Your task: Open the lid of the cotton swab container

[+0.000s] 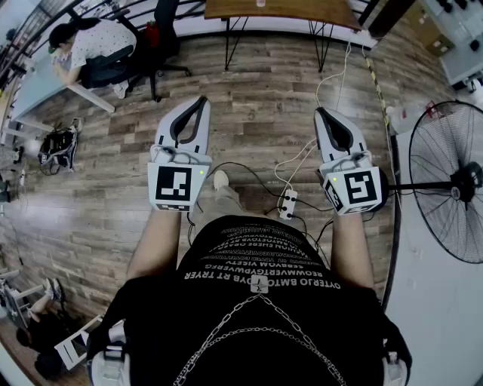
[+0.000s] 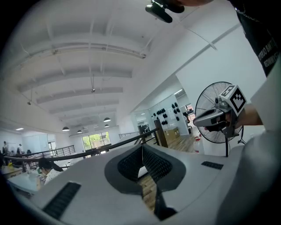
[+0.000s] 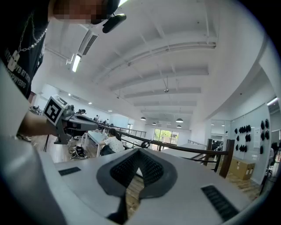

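No cotton swab container shows in any view. In the head view I hold both grippers out side by side over a wooden floor (image 1: 256, 113), tips pointing away from me. My left gripper (image 1: 198, 100) is shut with nothing in it; in its own view the jaws (image 2: 142, 147) meet with no gap. My right gripper (image 1: 321, 111) is likewise shut and empty, its jaws (image 3: 138, 151) pressed together. Each gripper view catches the other one held level: the right gripper (image 2: 217, 116) and the left gripper (image 3: 70, 123).
A standing fan (image 1: 445, 185) is close on my right. A white power strip (image 1: 287, 203) with cables lies on the floor between the grippers. A wooden table (image 1: 279, 9) stands ahead. A seated person (image 1: 90, 41) and an office chair (image 1: 162, 38) are at far left.
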Demonstrator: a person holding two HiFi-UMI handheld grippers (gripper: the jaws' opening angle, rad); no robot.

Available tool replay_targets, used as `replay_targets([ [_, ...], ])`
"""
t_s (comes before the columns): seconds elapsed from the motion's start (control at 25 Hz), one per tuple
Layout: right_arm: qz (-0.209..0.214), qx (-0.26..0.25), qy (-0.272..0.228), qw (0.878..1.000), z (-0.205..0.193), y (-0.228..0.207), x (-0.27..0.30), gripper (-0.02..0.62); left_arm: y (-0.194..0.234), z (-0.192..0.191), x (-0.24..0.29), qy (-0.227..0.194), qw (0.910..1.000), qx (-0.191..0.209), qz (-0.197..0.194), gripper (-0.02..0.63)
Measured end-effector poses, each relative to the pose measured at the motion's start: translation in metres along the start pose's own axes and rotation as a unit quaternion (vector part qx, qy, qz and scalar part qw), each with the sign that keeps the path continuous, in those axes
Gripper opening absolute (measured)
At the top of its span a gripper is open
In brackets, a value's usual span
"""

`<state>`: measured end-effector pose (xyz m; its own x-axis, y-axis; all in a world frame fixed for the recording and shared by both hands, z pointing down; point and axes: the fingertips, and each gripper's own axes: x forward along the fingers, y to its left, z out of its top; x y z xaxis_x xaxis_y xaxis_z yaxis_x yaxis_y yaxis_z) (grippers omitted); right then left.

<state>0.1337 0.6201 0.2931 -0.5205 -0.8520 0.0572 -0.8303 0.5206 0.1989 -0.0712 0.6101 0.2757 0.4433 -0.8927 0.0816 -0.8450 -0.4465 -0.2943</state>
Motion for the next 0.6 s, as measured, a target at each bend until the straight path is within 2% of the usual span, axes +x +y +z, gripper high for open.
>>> replay_targets([
  [0.32,0.006,0.035,0.001,0.999,-0.004,0.000,0.029,0.017,0.021,-0.008,0.012,0.000,0.9998,-0.019,0.010,0.031],
  [0.6,0.005,0.041,0.013,0.999,-0.014,-0.006,0.075,0.024,0.059,-0.027,0.045,0.006,0.9996,-0.027,0.010,0.032],
])
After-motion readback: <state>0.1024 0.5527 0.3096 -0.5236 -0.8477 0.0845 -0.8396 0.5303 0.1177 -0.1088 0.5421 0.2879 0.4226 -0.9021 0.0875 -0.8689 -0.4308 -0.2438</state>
